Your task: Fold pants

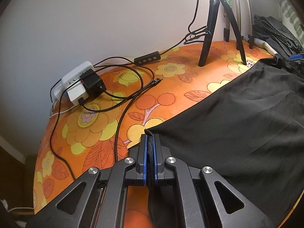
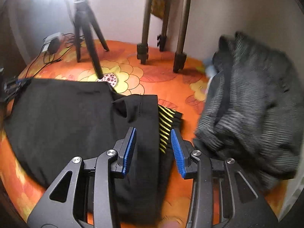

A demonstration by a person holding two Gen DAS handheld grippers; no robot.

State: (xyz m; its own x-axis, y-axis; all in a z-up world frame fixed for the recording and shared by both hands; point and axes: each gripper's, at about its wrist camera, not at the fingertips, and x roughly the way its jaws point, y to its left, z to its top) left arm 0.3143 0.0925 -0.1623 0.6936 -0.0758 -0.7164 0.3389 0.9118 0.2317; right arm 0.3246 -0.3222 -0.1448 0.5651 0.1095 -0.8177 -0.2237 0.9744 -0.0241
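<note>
Black pants (image 1: 237, 117) lie spread on an orange flowered tablecloth (image 1: 106, 125). My left gripper (image 1: 150, 142) is shut on a bunched edge of the pants at their left corner. In the right wrist view the pants (image 2: 62, 114) stretch leftward, with a yellow-striped waistband part (image 2: 166, 125) at the right end. My right gripper (image 2: 153, 133) is open, its blue pads either side of that end of the pants. The left gripper (image 2: 13, 88) shows at the far left edge.
A white power strip with a black charger (image 1: 81, 83) and cables (image 1: 133, 93) lie at the back left. A black tripod (image 1: 212, 28) and a metal-legged stand (image 2: 161, 38) stand at the back. A grey striped garment pile (image 2: 252, 102) lies at right.
</note>
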